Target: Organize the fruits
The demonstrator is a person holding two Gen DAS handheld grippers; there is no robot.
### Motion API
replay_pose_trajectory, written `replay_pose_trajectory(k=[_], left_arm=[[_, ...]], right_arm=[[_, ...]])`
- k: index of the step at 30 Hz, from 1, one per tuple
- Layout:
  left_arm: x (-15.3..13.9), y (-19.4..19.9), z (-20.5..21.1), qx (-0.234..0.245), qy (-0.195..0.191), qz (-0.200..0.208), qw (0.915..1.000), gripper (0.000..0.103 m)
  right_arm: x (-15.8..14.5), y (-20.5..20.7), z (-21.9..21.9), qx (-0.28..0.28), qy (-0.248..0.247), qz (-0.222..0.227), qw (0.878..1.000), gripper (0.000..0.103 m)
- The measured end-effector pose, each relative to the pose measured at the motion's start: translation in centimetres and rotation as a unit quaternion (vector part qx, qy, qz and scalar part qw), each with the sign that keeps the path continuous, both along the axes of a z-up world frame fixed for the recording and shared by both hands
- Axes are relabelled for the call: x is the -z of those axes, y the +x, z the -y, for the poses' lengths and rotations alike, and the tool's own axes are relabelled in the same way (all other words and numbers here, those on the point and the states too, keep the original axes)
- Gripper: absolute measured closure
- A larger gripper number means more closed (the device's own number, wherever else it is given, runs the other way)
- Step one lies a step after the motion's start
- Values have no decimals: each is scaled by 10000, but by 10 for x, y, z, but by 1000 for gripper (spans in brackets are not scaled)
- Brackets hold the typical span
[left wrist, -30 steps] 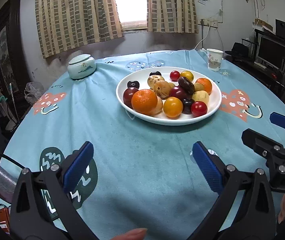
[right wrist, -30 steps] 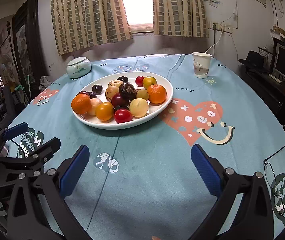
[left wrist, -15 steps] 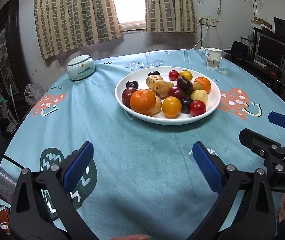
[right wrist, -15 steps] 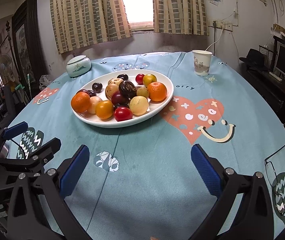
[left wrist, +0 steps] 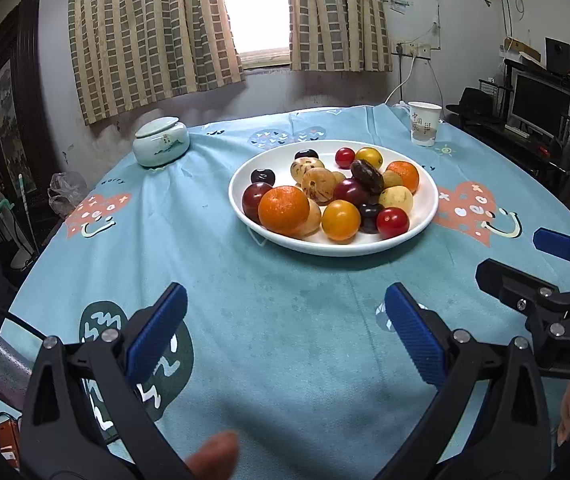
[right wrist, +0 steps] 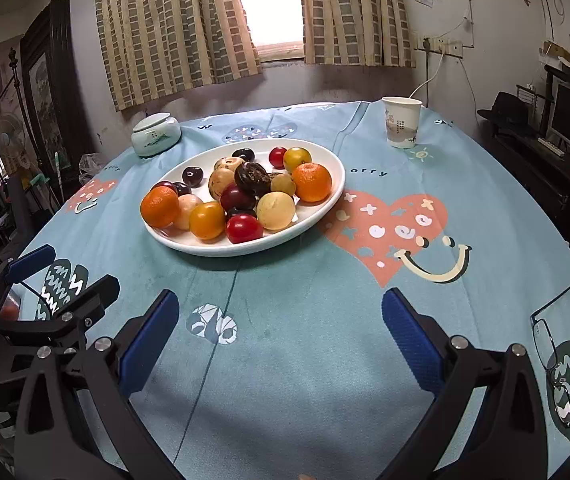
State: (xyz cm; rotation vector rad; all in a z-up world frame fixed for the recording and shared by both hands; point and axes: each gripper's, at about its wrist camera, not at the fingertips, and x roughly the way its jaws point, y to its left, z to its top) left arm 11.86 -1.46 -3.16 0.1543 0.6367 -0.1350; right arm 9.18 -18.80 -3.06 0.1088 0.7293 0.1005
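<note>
A white plate [left wrist: 425,222] [right wrist: 325,208] at the middle of the blue-clothed table holds several fruits heaped together: a big orange [left wrist: 284,210] [right wrist: 160,206], a second orange [left wrist: 404,176] [right wrist: 311,182], red and yellow tomatoes, dark plums, pale round fruits and a wrinkled dark fruit [right wrist: 252,176]. My left gripper [left wrist: 285,330] hovers open near the table's front edge, well short of the plate, nothing between its blue pads. My right gripper [right wrist: 281,330] is also open and empty, to the plate's front right. Each gripper shows at the other view's edge.
A paper cup [left wrist: 424,129] [right wrist: 401,121] stands behind the plate on the right. A lidded pale ceramic jar [left wrist: 161,141] [right wrist: 156,134] sits at the back left. Glasses [right wrist: 553,344] lie near the right edge. Shelves and a monitor [left wrist: 539,106] stand beyond the table.
Both grippers have drifted slightly, so the plate sits a little higher and farther in each view. A fingertip shows at the bottom of the left view. Both jaws stay open.
</note>
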Motion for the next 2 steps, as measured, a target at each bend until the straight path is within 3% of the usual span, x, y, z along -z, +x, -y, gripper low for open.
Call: replay_pose_trajectory(k=[2], left_arm=[[0, 0, -2, -11, -12, 4, 10000, 2]], right_arm=[[0, 0, 0, -8, -16, -14, 10000, 1]])
